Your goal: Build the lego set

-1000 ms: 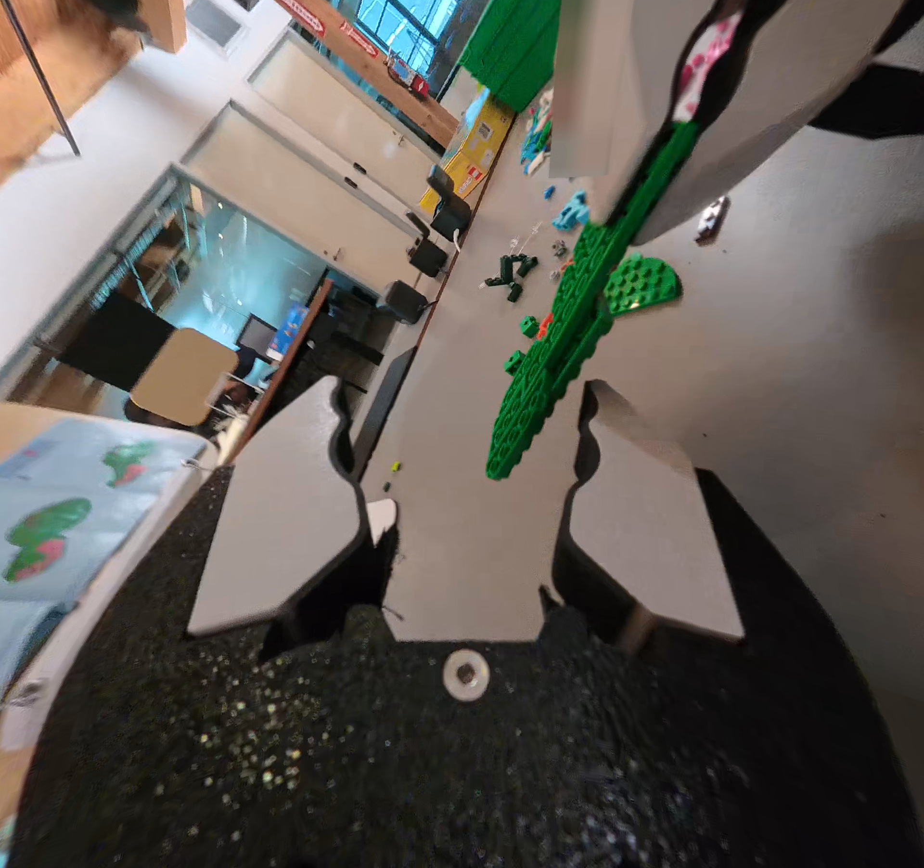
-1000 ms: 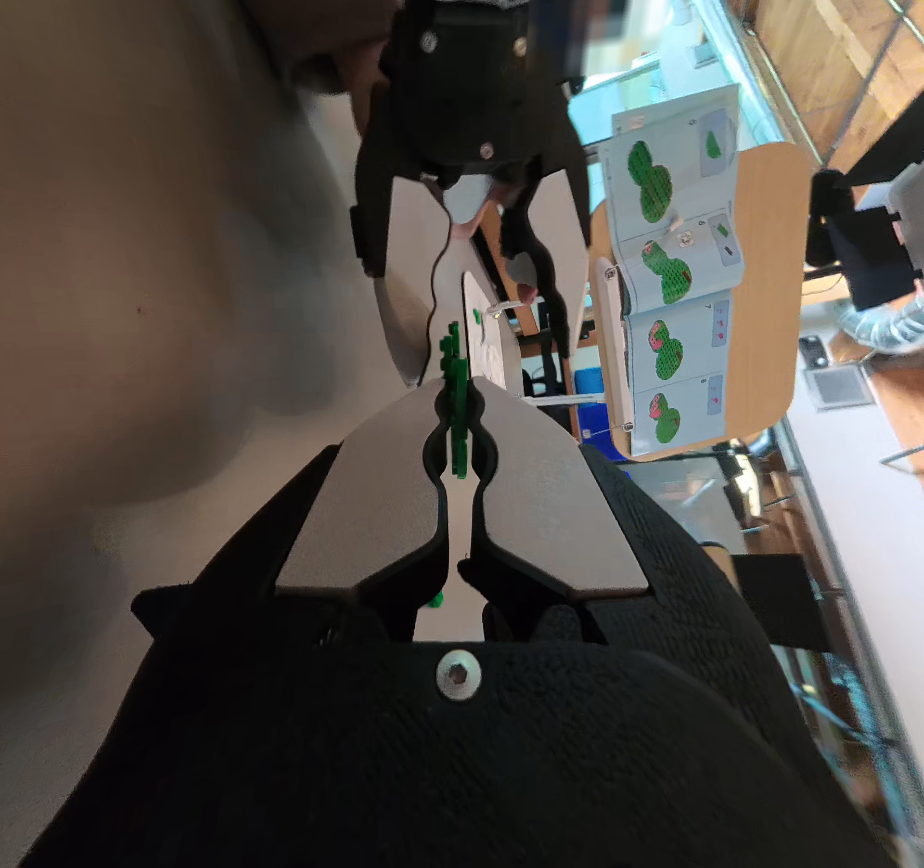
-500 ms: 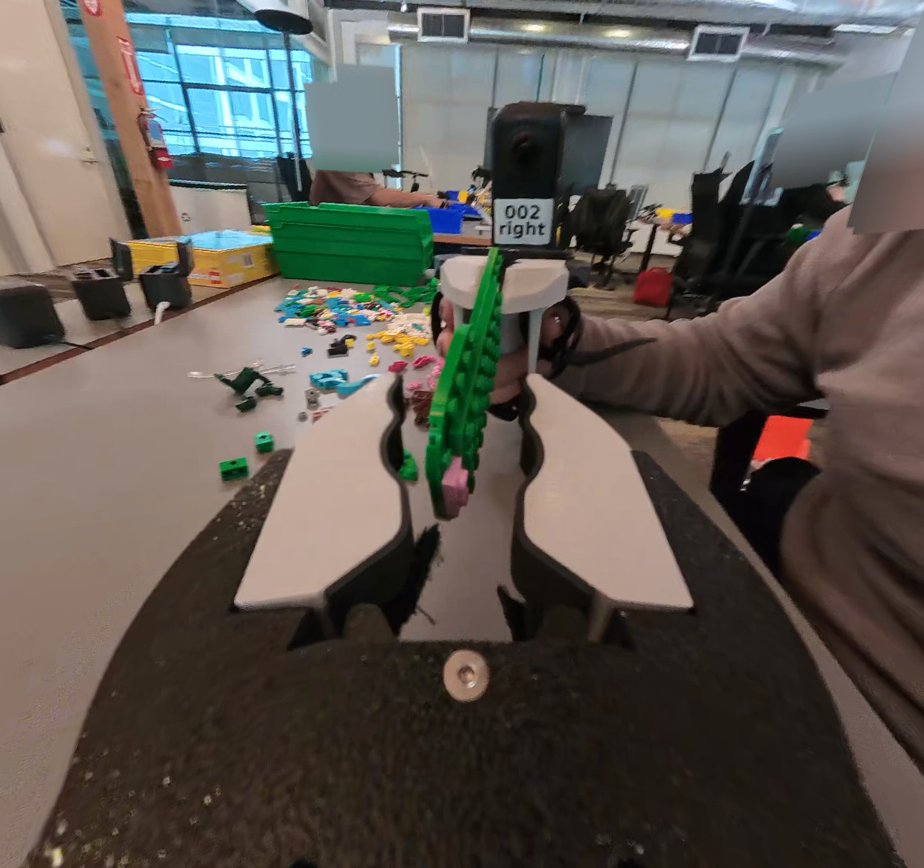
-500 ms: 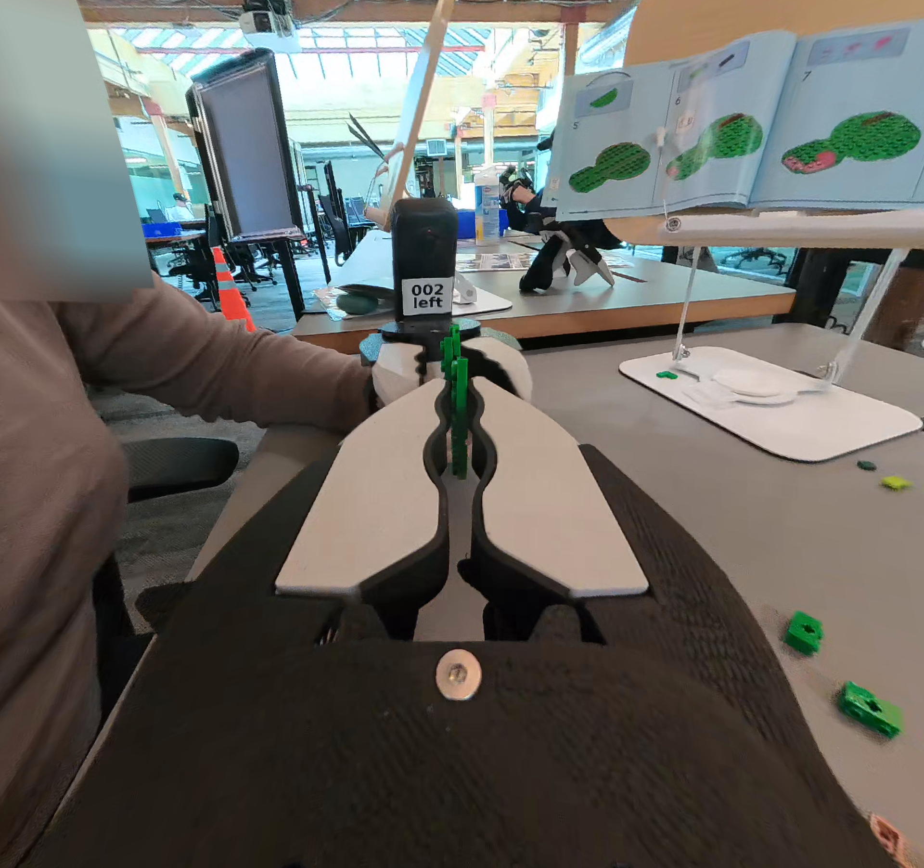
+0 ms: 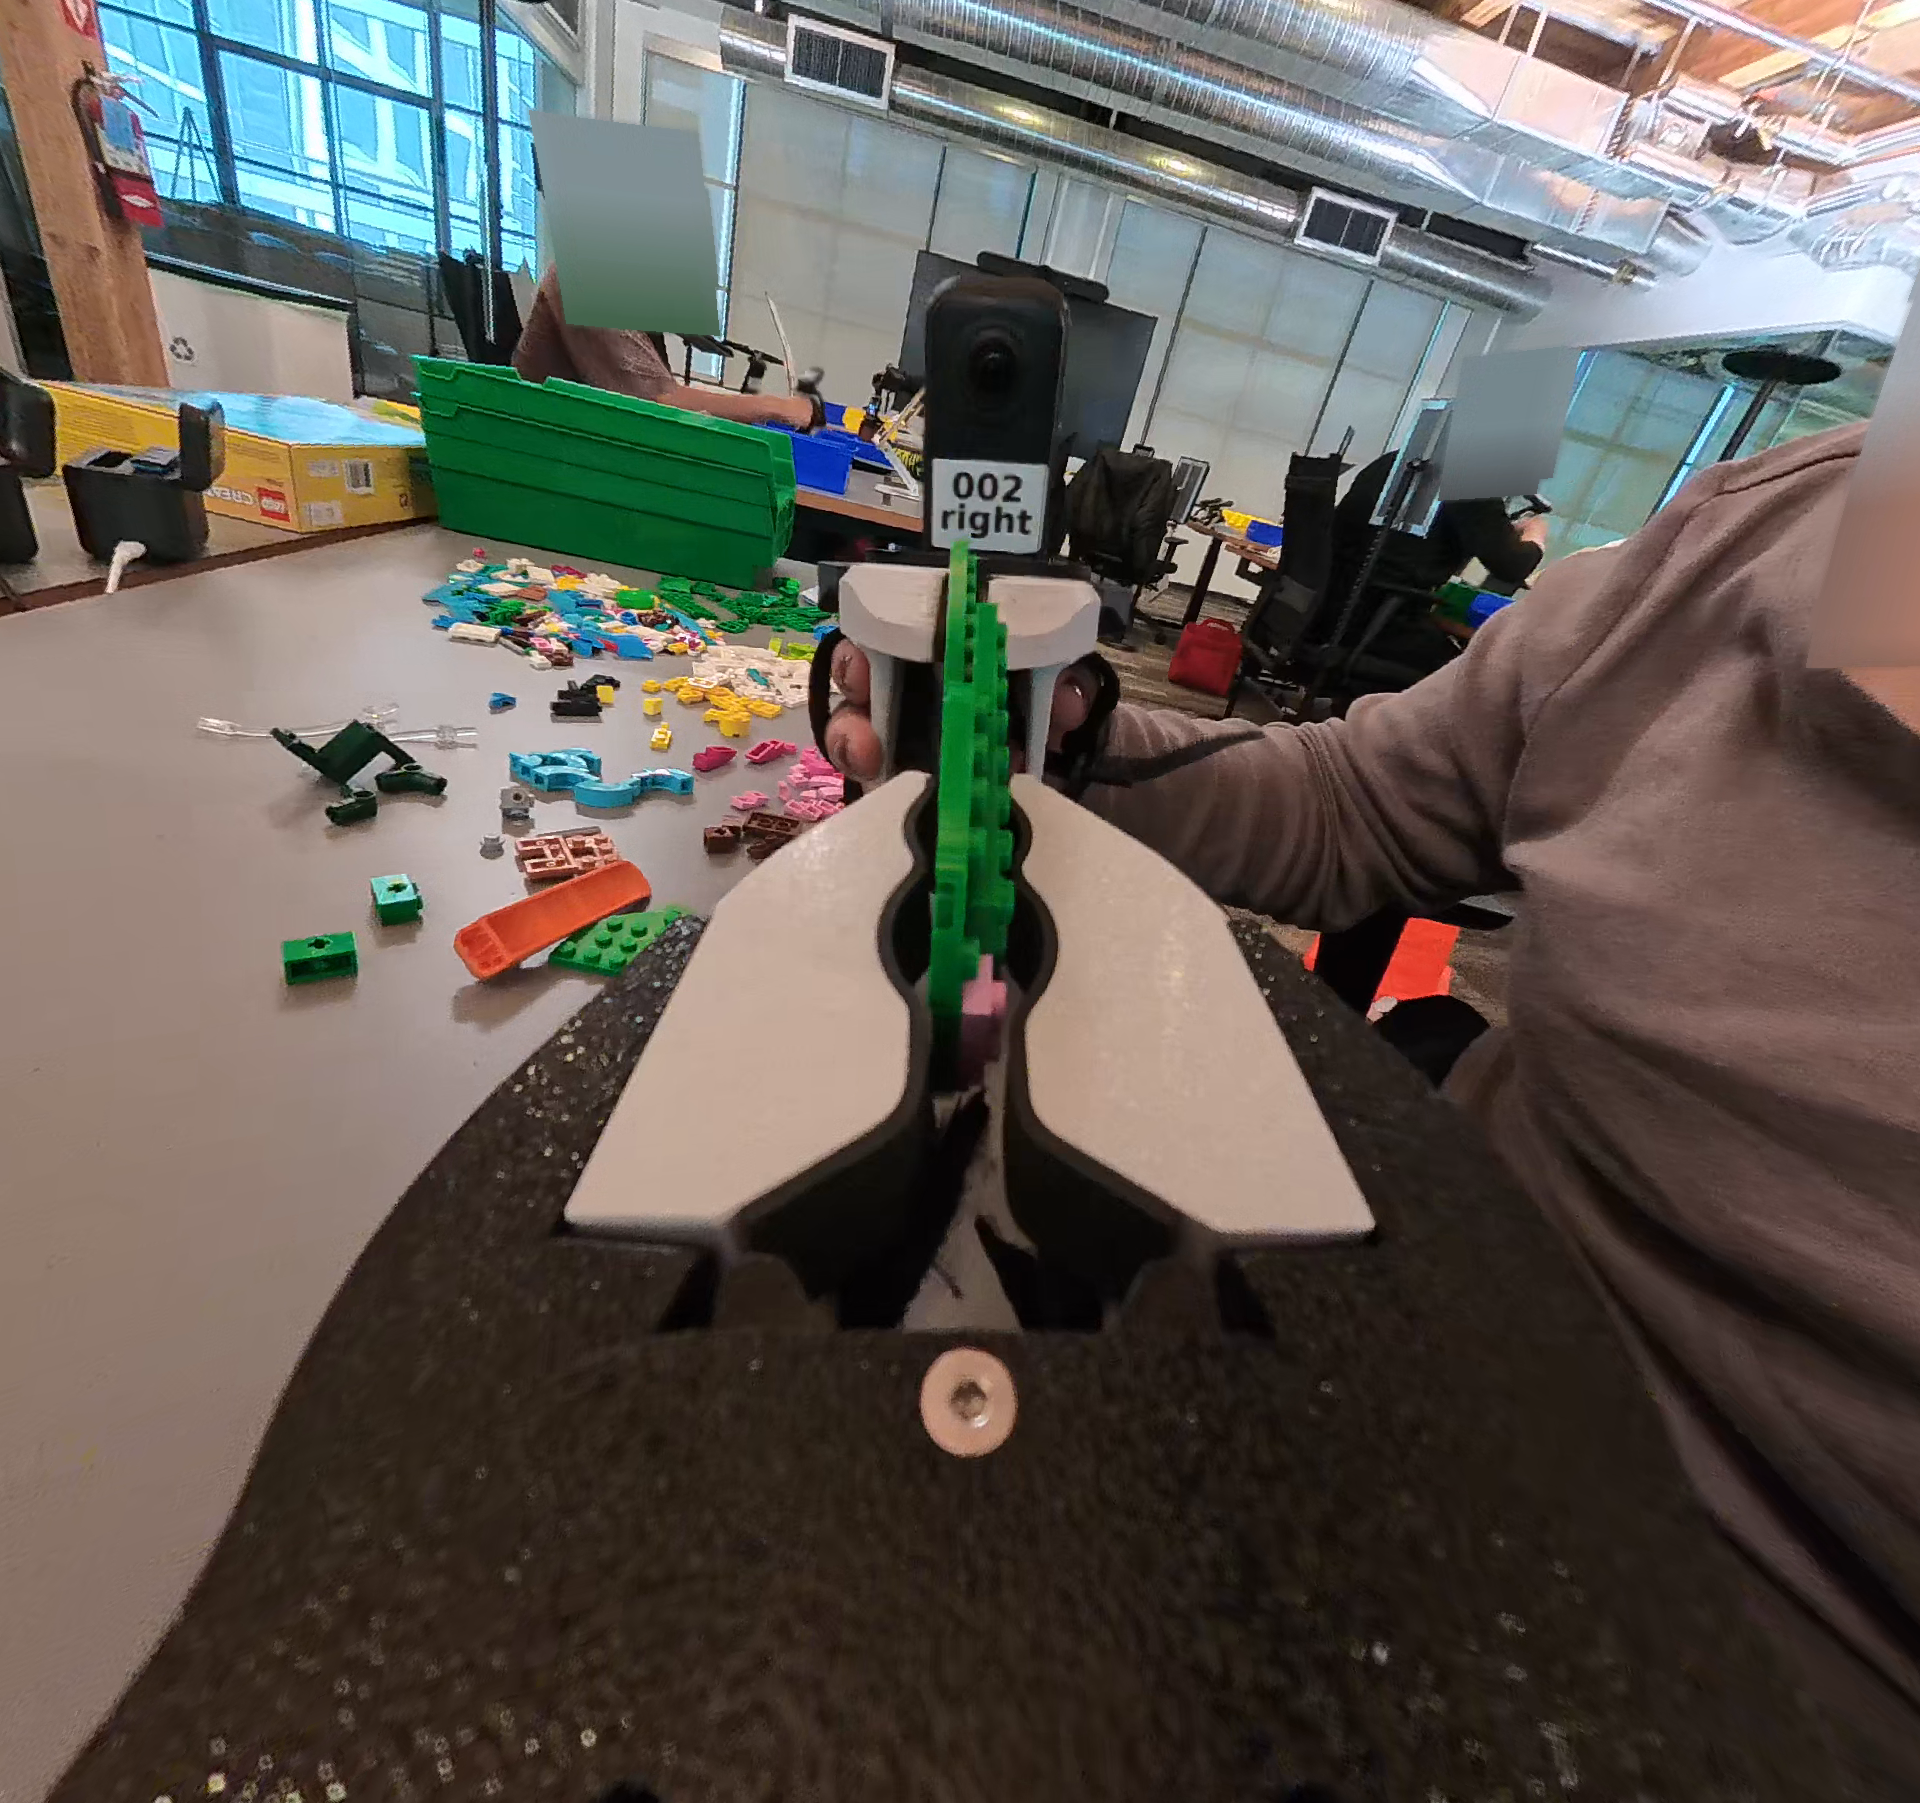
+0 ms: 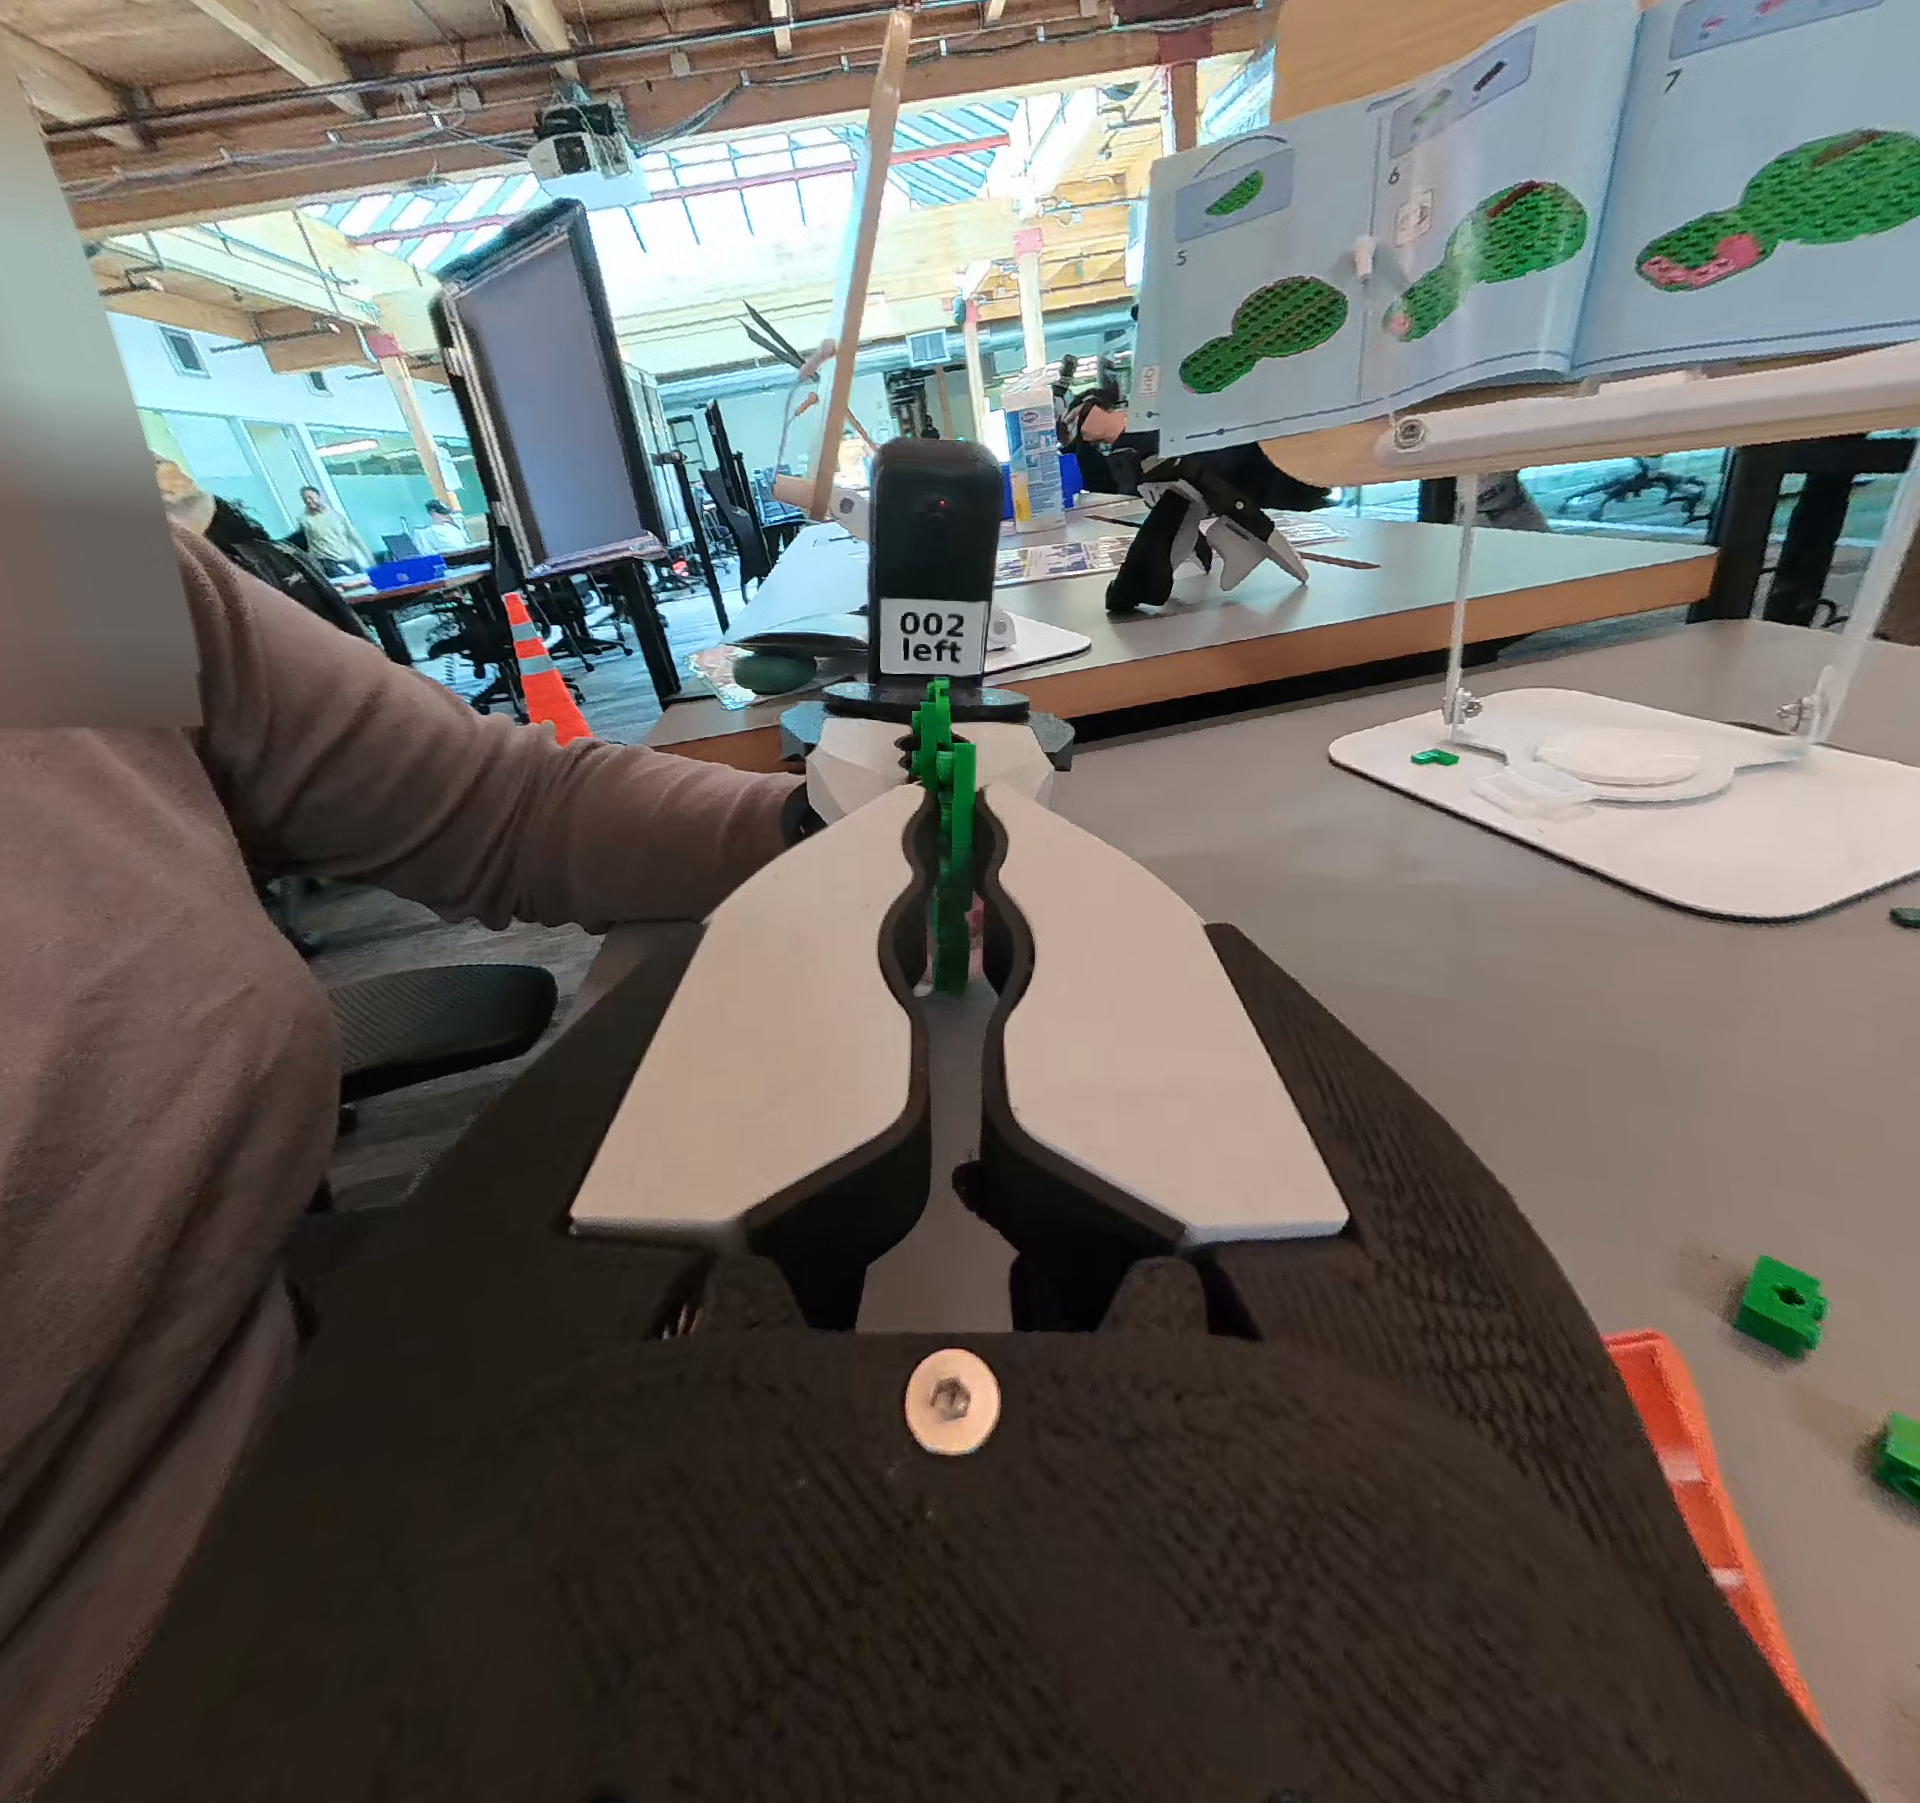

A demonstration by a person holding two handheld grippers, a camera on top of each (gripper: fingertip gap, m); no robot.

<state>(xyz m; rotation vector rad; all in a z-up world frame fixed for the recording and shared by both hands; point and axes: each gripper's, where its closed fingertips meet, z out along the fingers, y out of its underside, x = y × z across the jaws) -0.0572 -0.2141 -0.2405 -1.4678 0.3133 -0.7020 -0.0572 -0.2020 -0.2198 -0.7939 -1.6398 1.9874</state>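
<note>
A green lego plate assembly [image 5: 971, 797] stands on edge, held in the air between both grippers, with a small pink piece [image 5: 982, 1010] at its near end. My left gripper [image 5: 968, 808] is shut on one end of it. My right gripper [image 6: 951, 808] is shut on the other end, where the plate [image 6: 948, 880] shows edge-on. The two grippers face each other: the right one [image 5: 968, 626] shows beyond the plate in the left wrist view, and the left one [image 6: 930, 766] shows in the right wrist view.
Loose lego pieces [image 5: 623, 652] lie scattered on the grey table [image 5: 156, 818], with an orange piece [image 5: 551, 920], small green bricks [image 5: 320, 956] and green bins [image 5: 603, 475]. An open instruction booklet [image 6: 1538, 226] sits on a white stand [image 6: 1621, 797]. A person's sleeve [image 5: 1455, 766] is at the right. Only a small space, under 4 cm, lies between the two pairs of fingers.
Both views swung from tilted to level. My left gripper, open a second ago, has closed on the green plate's end. The right gripper has kept its hold throughout.
</note>
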